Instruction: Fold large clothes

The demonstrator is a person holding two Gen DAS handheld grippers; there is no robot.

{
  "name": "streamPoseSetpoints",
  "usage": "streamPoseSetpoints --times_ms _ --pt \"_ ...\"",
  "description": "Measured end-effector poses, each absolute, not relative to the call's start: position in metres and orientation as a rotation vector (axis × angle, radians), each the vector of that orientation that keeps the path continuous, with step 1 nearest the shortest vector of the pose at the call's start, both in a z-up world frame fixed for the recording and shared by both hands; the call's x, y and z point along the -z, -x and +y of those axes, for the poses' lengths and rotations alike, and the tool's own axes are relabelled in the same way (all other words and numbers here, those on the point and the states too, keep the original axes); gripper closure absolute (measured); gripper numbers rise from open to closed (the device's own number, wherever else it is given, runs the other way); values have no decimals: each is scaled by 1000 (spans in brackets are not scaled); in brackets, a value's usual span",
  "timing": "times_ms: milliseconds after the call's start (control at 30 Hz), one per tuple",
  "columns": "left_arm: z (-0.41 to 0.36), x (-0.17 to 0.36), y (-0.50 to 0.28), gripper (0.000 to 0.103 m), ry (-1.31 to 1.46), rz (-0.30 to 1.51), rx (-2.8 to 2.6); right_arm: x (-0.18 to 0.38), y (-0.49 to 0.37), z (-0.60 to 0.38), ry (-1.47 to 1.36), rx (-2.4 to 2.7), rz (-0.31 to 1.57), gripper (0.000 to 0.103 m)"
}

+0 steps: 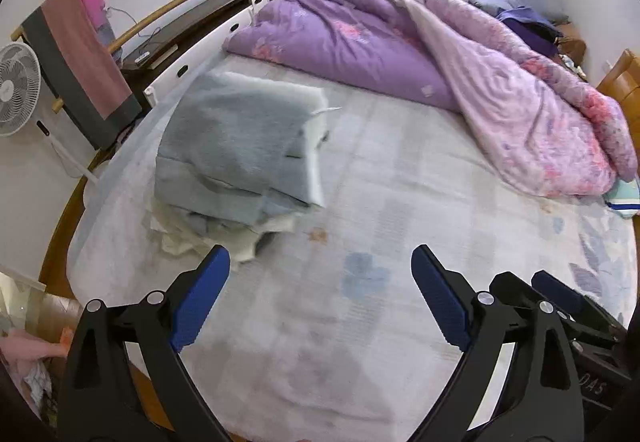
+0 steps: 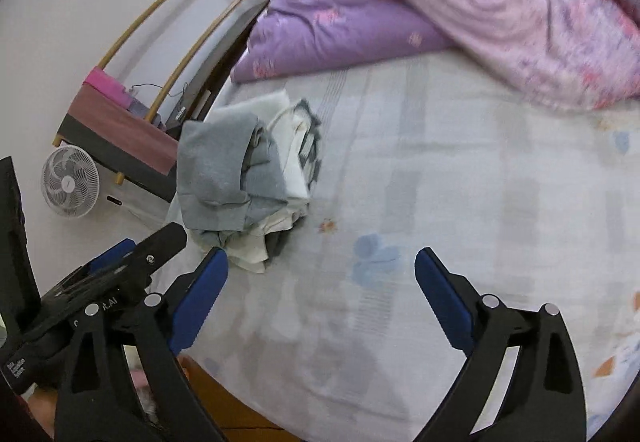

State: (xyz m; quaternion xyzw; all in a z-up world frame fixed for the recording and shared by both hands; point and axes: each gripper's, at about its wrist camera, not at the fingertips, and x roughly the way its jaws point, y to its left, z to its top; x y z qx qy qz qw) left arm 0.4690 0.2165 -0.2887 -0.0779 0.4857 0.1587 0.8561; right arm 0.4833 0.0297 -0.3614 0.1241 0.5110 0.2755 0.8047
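The clothes pile (image 1: 236, 162) is seen ahead and to the left of both wide-spread, empty grippers, nearer the left gripper (image 1: 320, 296) than the right gripper (image 2: 321, 296).

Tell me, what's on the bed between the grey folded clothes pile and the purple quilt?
Only bare pale patterned bedsheet lies between the grey folded clothes pile and the purple quilt; both wrist views show it.

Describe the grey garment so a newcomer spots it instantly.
Start at the bed with the purple quilt bunched at its far end. Near the bed's left edge sits a pile of clothes; the grey garment is the folded top layer, above crumpled cream fabric.
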Motion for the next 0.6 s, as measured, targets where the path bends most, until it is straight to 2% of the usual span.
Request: streamPoseSetpoints --times_ms 233,600 --pt "141 235 -448 11 84 971 -295 309 -453 -37 -265 -597 1042 11" --pt "85 167 -413 11 42 893 -291 240 -423 -91 -254 -612 974 11"
